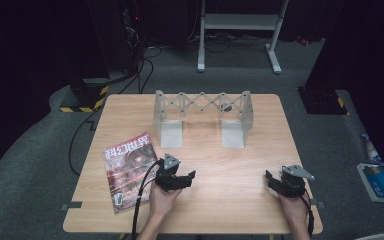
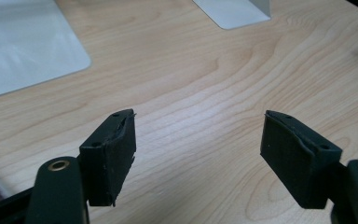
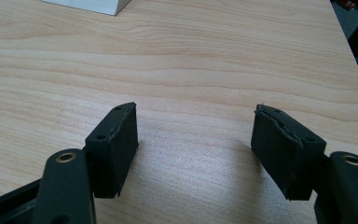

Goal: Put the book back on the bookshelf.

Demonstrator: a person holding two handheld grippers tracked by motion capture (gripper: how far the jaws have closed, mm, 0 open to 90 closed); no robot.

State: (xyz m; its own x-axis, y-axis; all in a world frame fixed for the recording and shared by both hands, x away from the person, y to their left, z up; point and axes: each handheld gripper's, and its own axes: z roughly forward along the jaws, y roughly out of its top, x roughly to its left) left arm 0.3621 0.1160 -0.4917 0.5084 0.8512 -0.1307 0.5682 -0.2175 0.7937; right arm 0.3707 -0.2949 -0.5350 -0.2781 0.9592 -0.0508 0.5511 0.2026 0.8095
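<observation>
A magazine (image 1: 129, 170) with a reddish cover lies flat at the table's front left. Just right of it, a hand holds my left gripper (image 1: 190, 179), which points toward the table's middle. Its jaws stand wide apart over bare wood with nothing between them, as the left gripper view shows (image 2: 199, 122). My right gripper (image 1: 271, 181) rests near the front right corner, pointing left. It is open and empty too (image 3: 196, 114). A grey folding rack (image 1: 202, 117) with a scissor-lattice back and two flat feet stands at the back of the table.
The wooden table (image 1: 230, 165) has bare surface between the grippers and the rack. The rack's feet (image 2: 23, 42) appear ahead of the left gripper. On the floor at the right lie a blue-and-white packet (image 1: 380, 181) and a bottle (image 1: 370, 146). Cables run at the left.
</observation>
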